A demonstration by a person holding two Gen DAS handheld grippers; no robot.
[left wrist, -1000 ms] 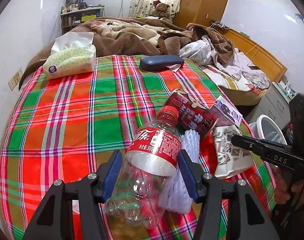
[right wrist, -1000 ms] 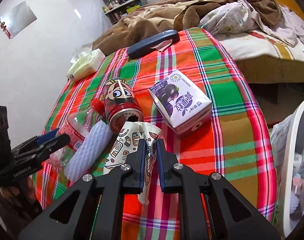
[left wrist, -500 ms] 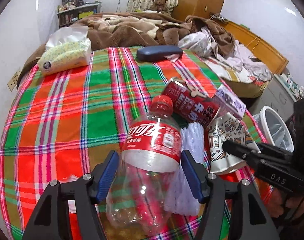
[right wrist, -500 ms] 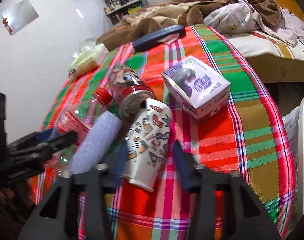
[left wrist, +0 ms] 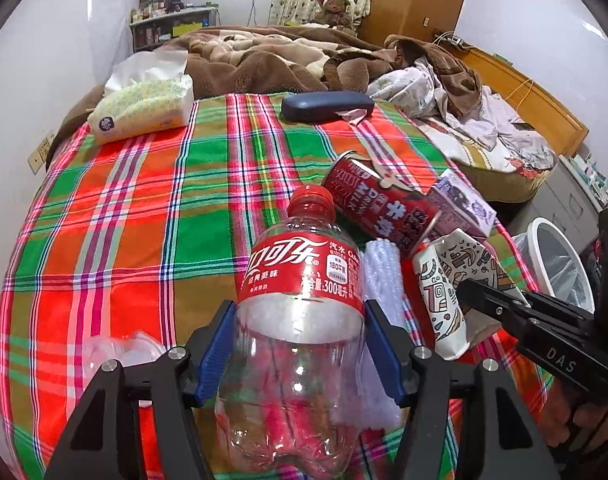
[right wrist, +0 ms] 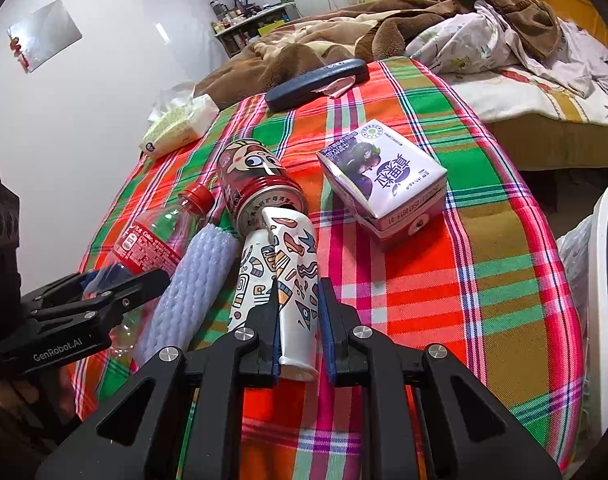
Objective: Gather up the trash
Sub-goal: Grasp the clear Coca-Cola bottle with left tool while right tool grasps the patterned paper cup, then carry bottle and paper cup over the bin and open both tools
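The plastic cola bottle [left wrist: 299, 320] is clamped between the jaws of the left gripper [left wrist: 299, 344], gripped just below its red label, with the cap pointing away along the fingers, so that it can be lifted clear of the pile. The crushed paper cup [right wrist: 281, 280] is pinched near its open rim by the right gripper [right wrist: 299, 320], whose jaws are closed on it; the flattened wall is what lets the narrow grip hold. Beyond the cup's far end, touching it, a red can [right wrist: 259, 184] is lying on the plaid cloth [right wrist: 444, 280]. A purple carton [right wrist: 384, 176] is left ahead and to the right of the jaws. The white bin [left wrist: 560, 264] is seen off the cloth's edge, likely placed for dropping.
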